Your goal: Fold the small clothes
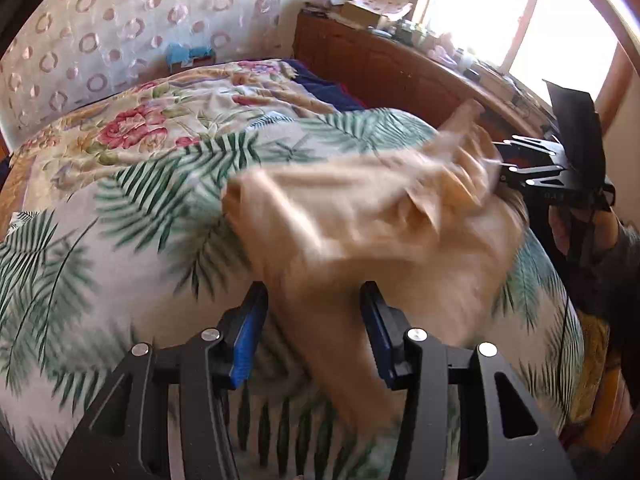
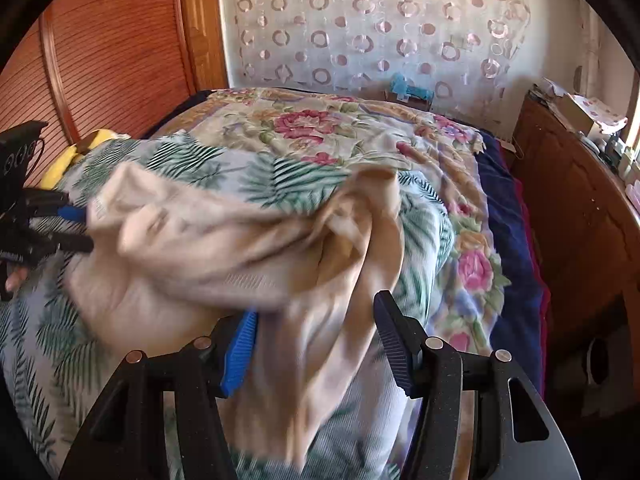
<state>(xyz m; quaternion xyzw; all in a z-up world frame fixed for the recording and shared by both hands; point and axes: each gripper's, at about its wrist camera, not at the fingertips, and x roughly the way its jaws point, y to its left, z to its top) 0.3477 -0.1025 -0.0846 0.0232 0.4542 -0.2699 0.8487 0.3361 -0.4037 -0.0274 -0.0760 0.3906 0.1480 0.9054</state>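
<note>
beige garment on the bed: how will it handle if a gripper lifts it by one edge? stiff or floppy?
Likely floppy: the beige garment sags and bunches into soft folds between the left gripper and right gripper. Probably light, since thin cloth drapes loosely over the palm-print sheet. It may slip: both grippers' jaws look parted with cloth only hanging between them, though motion blur limits certainty.

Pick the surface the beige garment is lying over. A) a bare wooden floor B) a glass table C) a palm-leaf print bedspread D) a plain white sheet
C: the beige garment sprawls on the palm-leaf print bedspread, with green fronds showing around its edges in both wrist views.
</note>
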